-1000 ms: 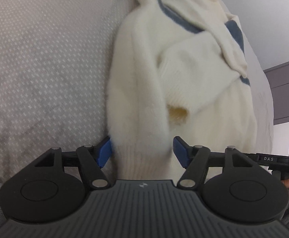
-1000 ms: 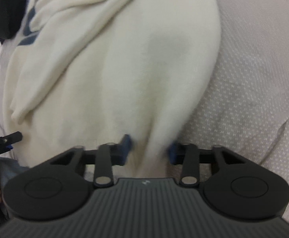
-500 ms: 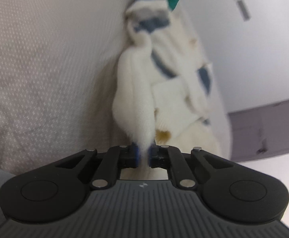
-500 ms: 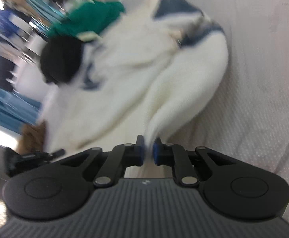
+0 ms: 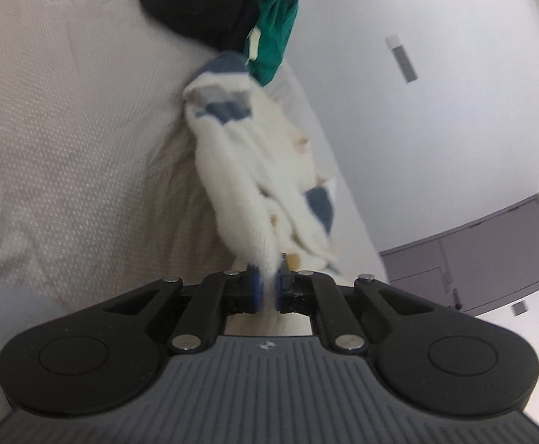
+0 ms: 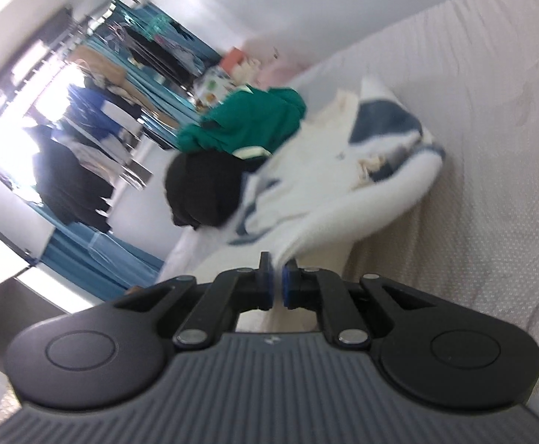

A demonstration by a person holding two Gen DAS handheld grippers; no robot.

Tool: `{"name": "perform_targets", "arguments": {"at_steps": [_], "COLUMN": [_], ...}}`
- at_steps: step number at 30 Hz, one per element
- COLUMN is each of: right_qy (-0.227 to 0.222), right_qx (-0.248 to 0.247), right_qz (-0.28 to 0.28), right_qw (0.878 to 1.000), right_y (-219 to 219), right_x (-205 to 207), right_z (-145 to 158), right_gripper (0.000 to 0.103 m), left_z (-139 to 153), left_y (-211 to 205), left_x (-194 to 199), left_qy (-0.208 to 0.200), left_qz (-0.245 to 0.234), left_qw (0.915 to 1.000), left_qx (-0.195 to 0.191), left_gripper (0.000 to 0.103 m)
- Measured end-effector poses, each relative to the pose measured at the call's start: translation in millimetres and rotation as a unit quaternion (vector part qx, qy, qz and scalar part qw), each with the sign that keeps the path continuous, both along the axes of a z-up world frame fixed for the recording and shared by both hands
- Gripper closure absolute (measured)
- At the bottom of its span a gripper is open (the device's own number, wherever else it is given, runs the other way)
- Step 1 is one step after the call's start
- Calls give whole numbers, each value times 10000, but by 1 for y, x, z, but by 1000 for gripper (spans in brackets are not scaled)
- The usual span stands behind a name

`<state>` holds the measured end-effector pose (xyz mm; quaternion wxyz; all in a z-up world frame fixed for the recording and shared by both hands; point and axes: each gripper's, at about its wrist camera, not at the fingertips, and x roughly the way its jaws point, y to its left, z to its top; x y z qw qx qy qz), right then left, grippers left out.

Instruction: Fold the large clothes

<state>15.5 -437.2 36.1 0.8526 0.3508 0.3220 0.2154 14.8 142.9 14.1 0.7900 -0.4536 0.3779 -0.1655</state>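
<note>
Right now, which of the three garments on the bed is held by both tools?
The cream sweater with blue patches: the left tool and right tool pinch it. The green garment and black garment lie untouched.

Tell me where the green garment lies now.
In the right wrist view the green garment lies left of centre at the far end of the bed, above a black garment and beside the white sweater.

The sweater [image 5: 239, 170] lies on the bed cover [image 5: 66, 140], stretching from the near edge toward the far end. Beyond its far end a dark garment [image 6: 202, 192] and another garment [image 6: 247, 122] sit piled together. A clothes rack [image 6: 121, 55] stands farther off, left.
</note>
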Motion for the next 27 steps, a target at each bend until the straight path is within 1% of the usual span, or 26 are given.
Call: {"name": "perform_targets", "arguments": {"at_steps": [4,10,12,15,18,21,24,26,27], "right_qy": [-259,-446,-491,-556,-500,-447,-362,-404,-426], "right_qx": [173,403,505,517,490,581,844,903,890], "right_qz": [6,-44,-104,-209,-265,-459,-763,-910,-1024], "right_qw": [9995,9982,9975,9969,9972,9963,9928,9909,9898], "right_y": [-1,-1,2,4,7,2,-3,-5,-4], "right_x": [-25,-75,-87,-95,-82,-60,-17,12,28], "right_z": [10,20,24,27,23,17,11,9,8], "right_gripper": [95,95,95,95,95,95,95,95,95], "left_z": [18,36,40,44,45,46,52,58,58], "left_y": [13,24,27,30,28,22,16,11,10], "left_x": [-33,-92,-108,-119,-109,-82,-39,-6,10], "left_qy": [-207,-391,-435,-521,-597,-735,-861,-940,-935], "left_qz": [28,112,160,211,201,269,348,452,510], "left_qw": [9997,9984,9976,9969,9967,9960,9952,9945,9942], "left_qx": [-128,-399,-516,-548,-507,-440,-304,-127,-139], "left_gripper": [95,95,95,95,95,95,95,95,95]}}
